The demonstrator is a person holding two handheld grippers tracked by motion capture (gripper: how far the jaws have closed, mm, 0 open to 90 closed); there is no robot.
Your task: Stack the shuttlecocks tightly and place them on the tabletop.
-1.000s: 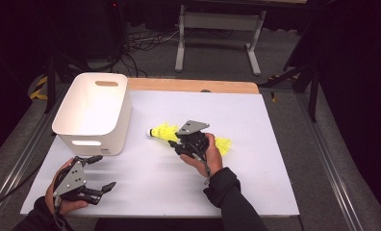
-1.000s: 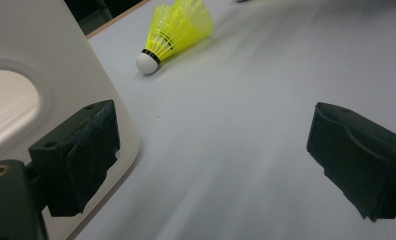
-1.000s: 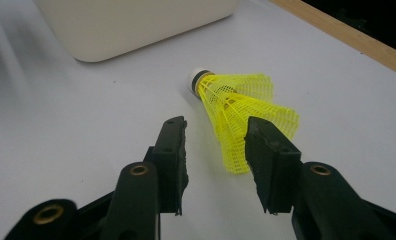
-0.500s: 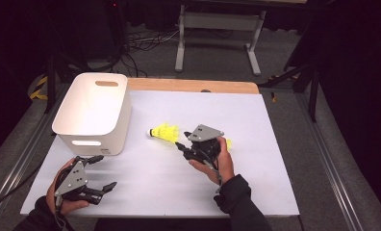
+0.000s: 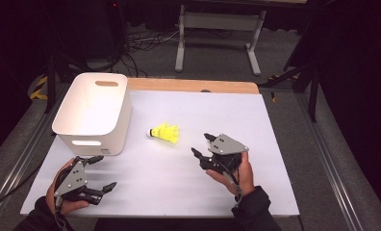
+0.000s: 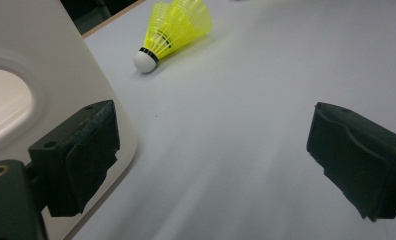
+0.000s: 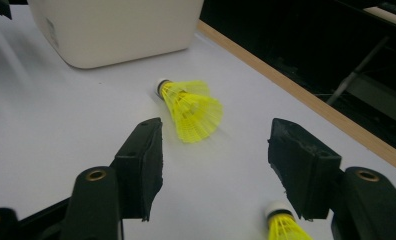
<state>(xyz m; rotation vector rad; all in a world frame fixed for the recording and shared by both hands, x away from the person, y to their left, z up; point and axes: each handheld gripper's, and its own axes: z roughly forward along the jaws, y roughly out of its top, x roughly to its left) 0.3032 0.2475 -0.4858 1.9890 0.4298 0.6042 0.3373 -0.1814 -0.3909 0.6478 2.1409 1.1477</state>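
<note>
A yellow shuttlecock (image 5: pixel 164 132) with a white cork lies on its side on the white table top, to the right of the white bin (image 5: pixel 92 110). My right gripper (image 5: pixel 201 144) is to the right of it and apart from it. Its jaws have just been opening and nothing is between them. In the right gripper view the shuttlecock (image 7: pixel 191 107) lies ahead of the open gripper (image 7: pixel 221 150), and a second yellow shuttlecock (image 7: pixel 283 225) shows under the right jaw. My left gripper (image 5: pixel 106 172) rests open near the front left, just in front of the bin (image 6: pixel 36 60).
The bin stands at the table's back left, with a handle slot in its near wall. A wooden strip (image 5: pixel 193 86) runs along the far edge. Bare white surface lies between the two grippers. Beyond the table are dark floor, cables and a metal stand (image 5: pixel 217 33).
My right gripper has drawn back from the shuttlecock, to the right and toward the near edge, with its jaws wider. The shuttlecock stays where it lay. The left gripper has not moved.
</note>
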